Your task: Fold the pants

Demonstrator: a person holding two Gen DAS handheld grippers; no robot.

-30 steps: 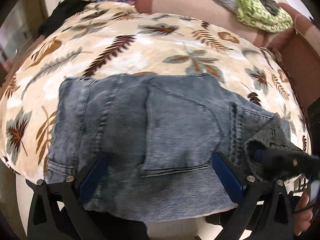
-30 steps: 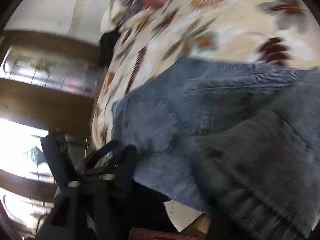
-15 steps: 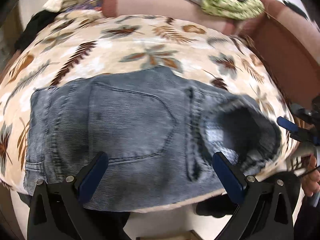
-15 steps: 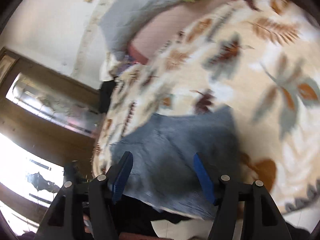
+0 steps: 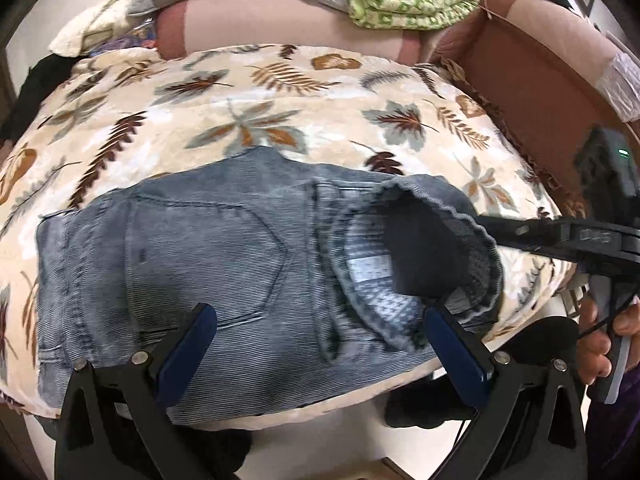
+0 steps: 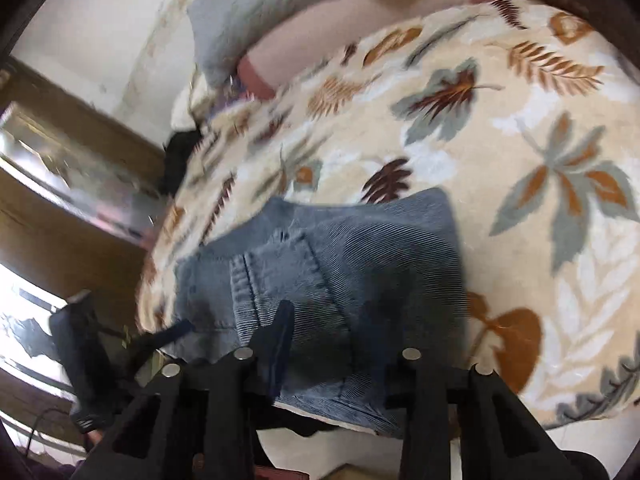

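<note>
pants (image 5: 224,264): soft, limp denim, likely weighty | best hold: waistband (image 5: 452,216) | left gripper (image 5: 320,344) gaped, empty | right gripper (image 5: 472,220) pinched waistband

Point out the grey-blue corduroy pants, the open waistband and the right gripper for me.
Grey-blue corduroy pants (image 5: 208,264), left wrist view, on the back pocket panel.
Open ribbed waistband (image 5: 372,276), left wrist view, on the inner label.
Right gripper (image 5: 472,220), left wrist view, fingertips at the waistband edge.

Grey-blue corduroy pants (image 5: 224,264), folded into a compact bundle, back pocket facing up, lying flat near the front edge of the leaf-patterned surface, waistband end gaping open at the right, pale lining showing
</note>
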